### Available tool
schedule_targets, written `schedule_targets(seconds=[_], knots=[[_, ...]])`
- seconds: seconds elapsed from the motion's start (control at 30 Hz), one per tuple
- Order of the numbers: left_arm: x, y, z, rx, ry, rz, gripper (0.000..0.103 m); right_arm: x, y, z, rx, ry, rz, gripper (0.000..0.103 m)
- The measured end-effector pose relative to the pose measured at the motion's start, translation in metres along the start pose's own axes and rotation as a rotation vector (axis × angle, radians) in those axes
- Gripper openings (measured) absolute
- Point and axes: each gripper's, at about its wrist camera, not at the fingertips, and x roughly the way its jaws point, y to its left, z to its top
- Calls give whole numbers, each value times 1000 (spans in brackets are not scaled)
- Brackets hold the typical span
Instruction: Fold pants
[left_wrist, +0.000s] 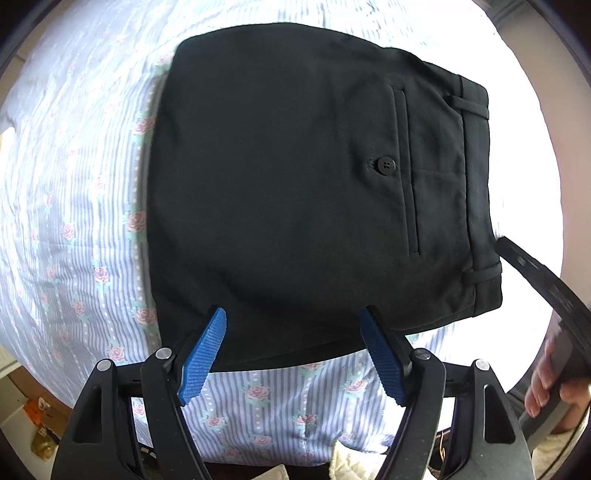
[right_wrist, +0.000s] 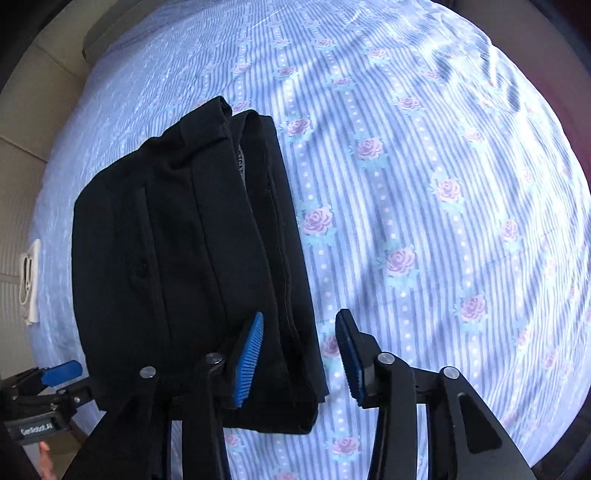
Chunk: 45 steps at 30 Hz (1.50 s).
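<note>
Faintly, "GenRobot.AI" on left gripper (right_wrist: 61, 370), folded pants (right_wrist: 192, 258)

The pants (left_wrist: 280, 192) are black and lie folded into a compact, roughly rectangular bundle on a bed covered by a blue-and-white striped sheet (left_wrist: 85, 236) printed with pink roses. The seat faces up, showing a welt back pocket (left_wrist: 406, 170) closed by a single black button (left_wrist: 386, 164), with the waistband (left_wrist: 476, 184) and its belt loops running along one edge. From the right wrist view, the stacked layers (right_wrist: 273, 236) show at the waistband side, slightly uneven, with the upper layer set a little back from the lower one.
</note>
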Motion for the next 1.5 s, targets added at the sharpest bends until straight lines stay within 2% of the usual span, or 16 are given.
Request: schedule_targets(seconds=[0.07, 0.17, 0.23, 0.4, 0.5, 0.7, 0.8, 0.93, 1.0, 1.13, 1.33, 1.4, 1.43, 1.47, 1.5], knots=[[-5, -3, -6, -3, -19, 3, 76, -13, -15, -12, 26, -22, 45, 60], [-8, -2, -16, -8, -48, 11, 78, -35, -24, -33, 50, -82, 94, 73], [-9, -3, -24, -14, -55, 11, 78, -43, -30, -46, 75, -107, 124, 78], [-10, -13, -38, 6, -62, 26, 78, -36, -50, -74, 189, -133, 218, 80], [-11, -25, -45, 62, -89, 67, 78, -21, -55, -89, 274, -141, 333, 80], [-11, -54, -60, 161, -150, 123, 78, 20, -48, -109, 375, -175, 458, 81], [-10, -66, -67, 193, -176, 130, 78, 30, -47, -114, 379, -221, 485, 81], [-12, -76, -70, 217, -209, 124, 78, 41, -45, -112, 406, -295, 571, 81], [-14, -75, -72, 229, -222, 119, 78, 49, -43, -107, 424, -322, 568, 83], [-8, -63, -77, 236, -262, 106, 78, 55, -33, -102, 433, -400, 566, 96], [0, -32, -79, 183, -258, 92, 78, 61, 4, -75, 333, -467, 406, 95], [-2, -20, -78, 167, -267, 82, 78, 58, 10, -73, 330, -461, 346, 84], [-4, -13, -77, 157, -273, 72, 78, 55, 12, -73, 326, -460, 309, 68], [-6, -4, -74, 144, -278, 60, 78, 54, 14, -73, 322, -452, 266, 60], [-7, 5, -71, 130, -278, 42, 78, 51, 18, -71, 305, -443, 246, 57]])
